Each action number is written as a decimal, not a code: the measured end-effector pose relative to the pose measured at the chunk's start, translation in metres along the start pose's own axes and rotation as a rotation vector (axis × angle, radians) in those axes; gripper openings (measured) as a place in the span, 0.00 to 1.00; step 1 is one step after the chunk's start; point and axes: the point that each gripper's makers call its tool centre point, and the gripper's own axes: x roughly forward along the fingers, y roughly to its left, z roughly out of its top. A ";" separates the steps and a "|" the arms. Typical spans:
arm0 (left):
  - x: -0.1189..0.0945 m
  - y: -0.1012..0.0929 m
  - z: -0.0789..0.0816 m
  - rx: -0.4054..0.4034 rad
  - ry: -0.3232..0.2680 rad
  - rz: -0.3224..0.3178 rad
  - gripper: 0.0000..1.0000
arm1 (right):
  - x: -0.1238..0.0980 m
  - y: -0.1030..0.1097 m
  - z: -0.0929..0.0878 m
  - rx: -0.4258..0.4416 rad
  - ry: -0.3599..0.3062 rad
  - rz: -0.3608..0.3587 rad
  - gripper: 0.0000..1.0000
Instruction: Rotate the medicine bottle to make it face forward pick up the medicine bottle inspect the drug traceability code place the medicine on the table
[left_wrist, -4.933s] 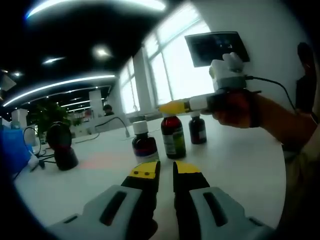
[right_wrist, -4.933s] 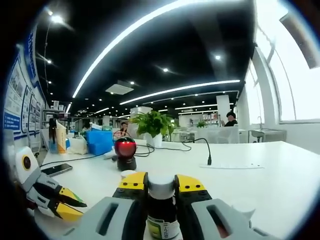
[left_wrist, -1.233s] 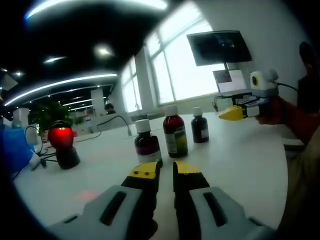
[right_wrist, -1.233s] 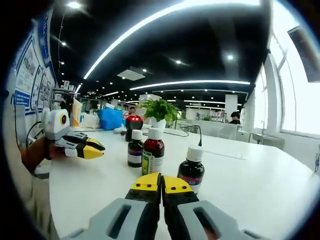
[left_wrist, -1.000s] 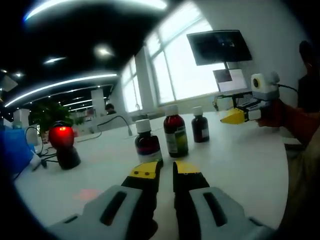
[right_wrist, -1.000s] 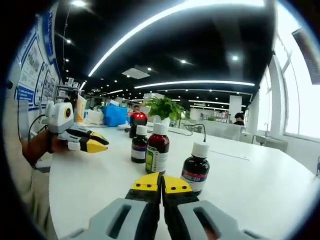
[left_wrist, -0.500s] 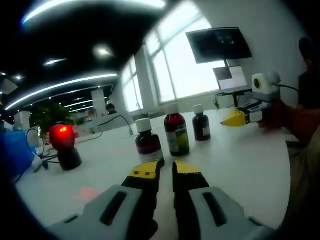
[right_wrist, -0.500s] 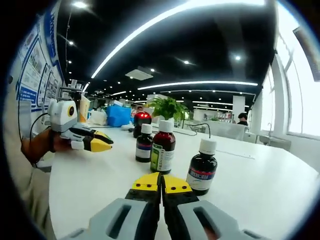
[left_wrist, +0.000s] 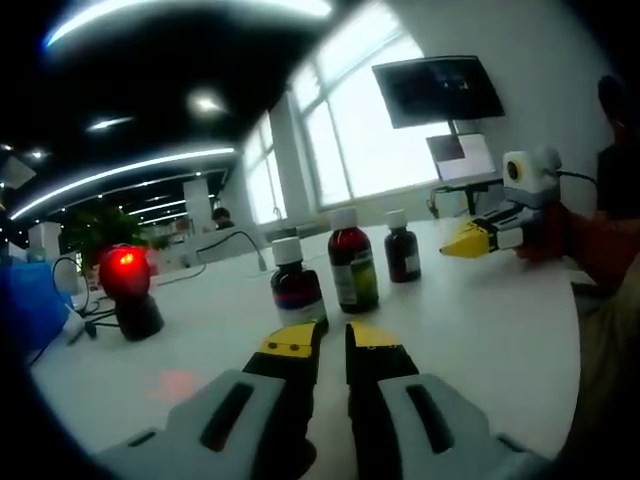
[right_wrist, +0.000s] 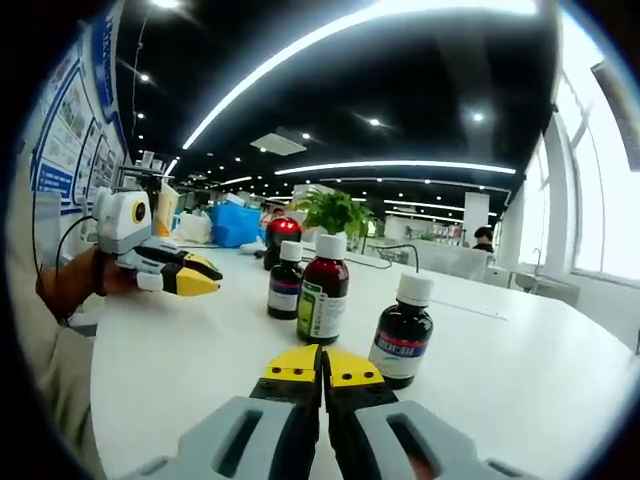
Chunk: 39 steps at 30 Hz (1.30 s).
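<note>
Three dark medicine bottles with white caps stand in a row on the white table (left_wrist: 480, 330). In the left gripper view they are the small bottle (left_wrist: 293, 288), the tall green-labelled bottle (left_wrist: 353, 266) and the far bottle (left_wrist: 403, 250). In the right gripper view the same row reads small bottle (right_wrist: 285, 281), tall bottle (right_wrist: 323, 290) and near bottle (right_wrist: 402, 334). My left gripper (left_wrist: 333, 336) is shut and empty, short of the small bottle. My right gripper (right_wrist: 322, 362) is shut and empty, just short of the bottles. Each gripper shows in the other's view, the right gripper (left_wrist: 468, 240) and the left gripper (right_wrist: 192, 276).
A black scanner (left_wrist: 127, 295) with a red light stands on the table to the left of the bottles, seen behind them as the scanner (right_wrist: 282, 238) in the right gripper view. Cables, a potted plant (right_wrist: 335, 215) and blue boxes lie beyond. A wall screen (left_wrist: 438, 90) hangs above.
Some seconds ago my right gripper held a bottle by its neck; that bottle now stands on the table and the gripper has pulled back, shut. Over the last second little has moved.
</note>
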 end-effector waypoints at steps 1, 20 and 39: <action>0.000 0.000 0.000 -0.001 0.000 0.001 0.03 | 0.000 0.001 0.001 0.003 -0.003 0.004 0.00; 0.001 0.003 -0.002 -0.015 0.001 -0.001 0.03 | 0.000 0.005 0.001 0.005 -0.008 0.032 0.00; 0.002 0.004 -0.003 -0.013 0.002 -0.001 0.03 | 0.001 0.008 0.000 0.003 -0.008 0.039 0.00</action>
